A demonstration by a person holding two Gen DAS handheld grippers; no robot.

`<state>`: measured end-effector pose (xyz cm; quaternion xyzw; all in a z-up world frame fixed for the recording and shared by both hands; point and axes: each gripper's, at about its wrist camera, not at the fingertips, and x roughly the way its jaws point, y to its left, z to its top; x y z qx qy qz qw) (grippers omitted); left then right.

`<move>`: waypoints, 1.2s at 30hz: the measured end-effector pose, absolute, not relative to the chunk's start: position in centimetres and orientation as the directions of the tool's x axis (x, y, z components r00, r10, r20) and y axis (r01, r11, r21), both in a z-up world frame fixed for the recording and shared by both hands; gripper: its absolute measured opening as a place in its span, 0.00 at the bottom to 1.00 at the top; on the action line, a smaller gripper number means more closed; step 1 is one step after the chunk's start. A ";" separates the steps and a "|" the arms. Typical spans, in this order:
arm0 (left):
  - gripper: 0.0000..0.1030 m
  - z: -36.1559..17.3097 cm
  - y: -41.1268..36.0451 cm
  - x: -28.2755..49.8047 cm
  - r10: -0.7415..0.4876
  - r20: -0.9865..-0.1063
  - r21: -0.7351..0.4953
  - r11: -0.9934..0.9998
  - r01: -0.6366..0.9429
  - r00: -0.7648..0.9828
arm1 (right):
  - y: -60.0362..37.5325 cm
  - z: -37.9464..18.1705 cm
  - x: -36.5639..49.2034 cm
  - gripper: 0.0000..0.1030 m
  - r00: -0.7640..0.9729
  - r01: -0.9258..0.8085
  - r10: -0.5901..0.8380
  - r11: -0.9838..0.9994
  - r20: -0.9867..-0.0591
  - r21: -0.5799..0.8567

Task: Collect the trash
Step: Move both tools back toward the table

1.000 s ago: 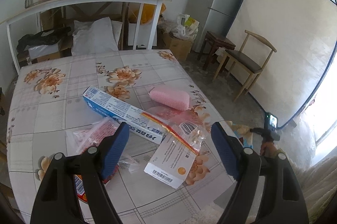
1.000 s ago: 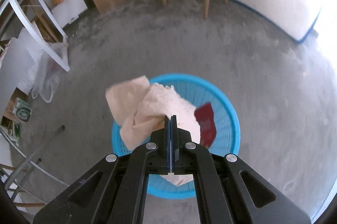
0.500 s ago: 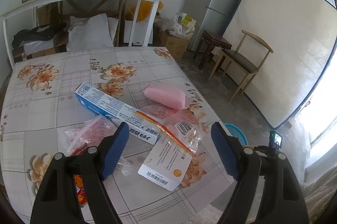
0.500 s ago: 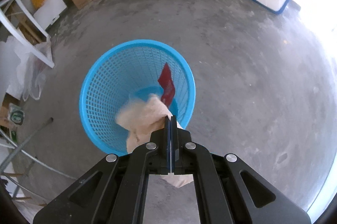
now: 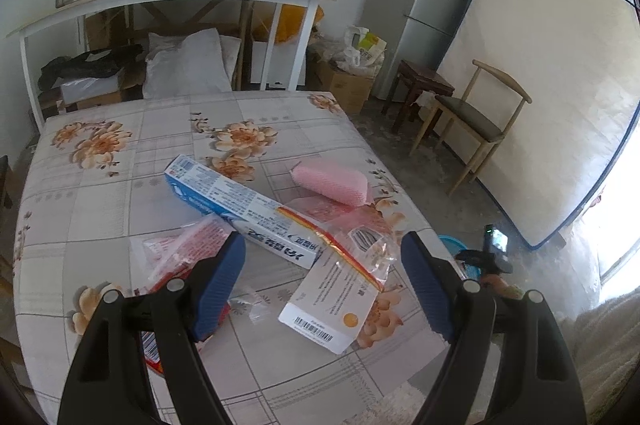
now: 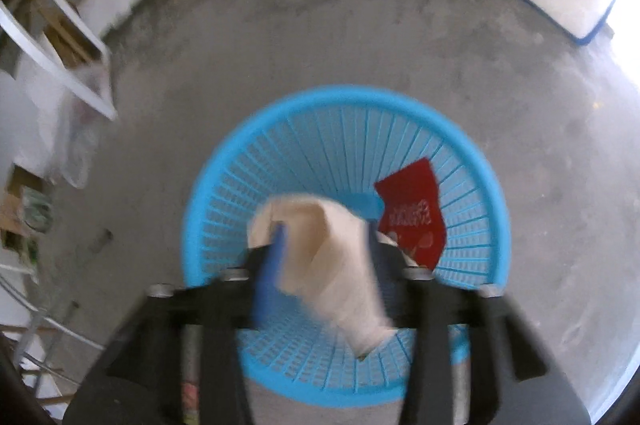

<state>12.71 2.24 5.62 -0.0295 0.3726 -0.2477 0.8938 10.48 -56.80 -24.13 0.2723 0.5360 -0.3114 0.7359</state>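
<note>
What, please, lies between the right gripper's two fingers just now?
In the right wrist view, a crumpled beige paper sits between the right gripper's just-opened fingers, over the blue basket.

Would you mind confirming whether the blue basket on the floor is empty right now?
No, a red packet already lies against the inner wall of the blue basket.

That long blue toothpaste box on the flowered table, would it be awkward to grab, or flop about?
The toothpaste box probably stays stiff: its edges look straight and uncrushed. It likely weighs little for its length, being thin card. It lies flat, one end across the clear wrappers, so lifting it may drag those along. The open left gripper looks wide enough to span it.
</note>
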 end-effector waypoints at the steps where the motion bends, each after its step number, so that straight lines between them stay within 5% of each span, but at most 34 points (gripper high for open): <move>1: 0.76 5.6 2.3 12.7 -0.462 -0.652 -0.235 0.877 0.419 0.601 | -56.7 -24.8 10.6 0.48 0.201 0.747 -0.173 0.664 -0.964 0.037; 11: 0.76 5.7 2.8 12.5 -0.467 -0.648 -0.243 0.876 0.417 0.601 | -56.6 -24.0 7.3 0.60 0.182 0.775 -0.151 0.631 -0.972 0.046; 21: 0.76 5.5 2.3 11.6 -0.475 -0.651 -0.249 0.871 0.425 0.592 | -55.0 -16.5 3.7 0.68 0.356 0.780 -0.117 0.584 -0.927 0.226; 36: 0.84 4.0 0.7 11.4 -0.429 -0.697 -0.243 0.895 0.374 0.575 | -43.6 -2.6 7.0 0.84 0.530 0.553 -0.145 0.806 -0.836 0.212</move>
